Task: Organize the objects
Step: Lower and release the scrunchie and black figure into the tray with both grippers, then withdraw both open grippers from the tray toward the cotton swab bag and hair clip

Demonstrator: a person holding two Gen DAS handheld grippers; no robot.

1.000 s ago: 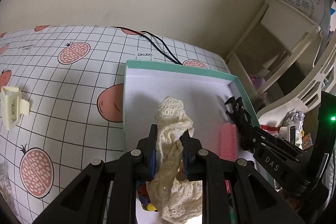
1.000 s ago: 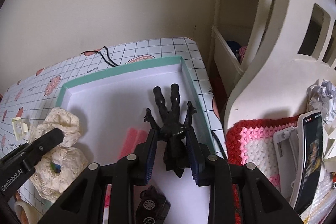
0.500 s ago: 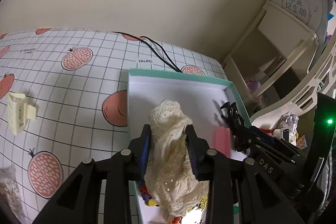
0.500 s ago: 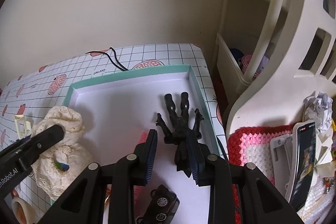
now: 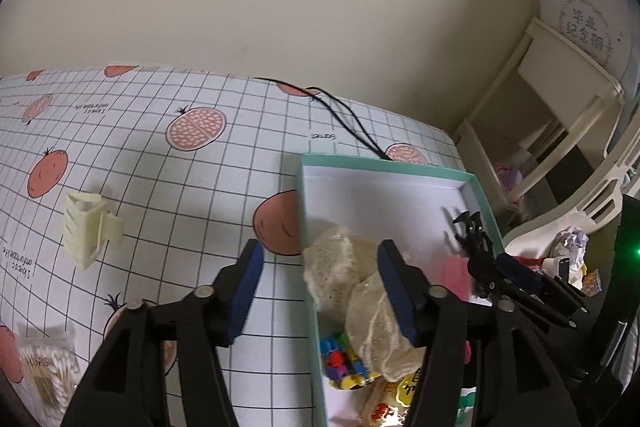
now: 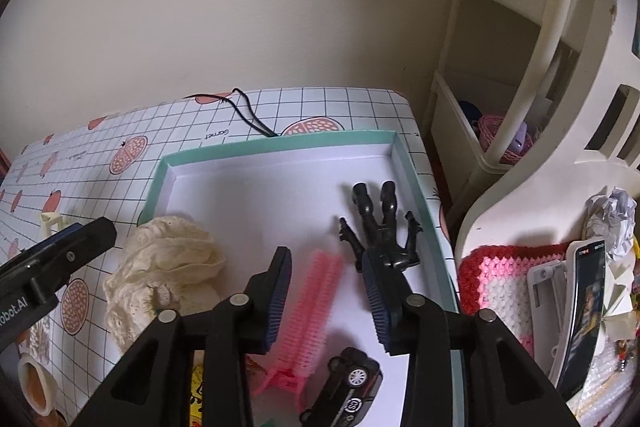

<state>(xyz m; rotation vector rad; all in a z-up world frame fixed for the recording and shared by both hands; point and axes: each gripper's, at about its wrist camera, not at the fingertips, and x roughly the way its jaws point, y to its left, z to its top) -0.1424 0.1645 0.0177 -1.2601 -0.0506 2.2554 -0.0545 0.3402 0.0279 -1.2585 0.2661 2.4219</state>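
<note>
Left gripper (image 5: pixel 318 277) is spread wide, nothing between its blue pads — the lace cloth (image 5: pixel 352 291) lies free over the box's left wall, low centre of the left view, right beside the right-hand pad. In the right view the same cloth sits at lower left, draped on the rim. Right gripper (image 6: pixel 326 291) is open too, gripping nothing; the black figure (image 6: pixel 380 227) lies flat in the box (image 6: pixel 280 143) just past its right fingertip, legs pointing to the far wall. A pink comb (image 6: pixel 316 311) lies between the fingers on the white floor, and a toy car (image 6: pixel 348 383) sits at bottom centre. Out on the grid cloth (image 5: pixel 160 167), a cream hair clip (image 5: pixel 86 229) rests at mid-left, well apart from the box, with a pack of cotton swabs (image 5: pixel 44 367) in the lower left corner.
</note>
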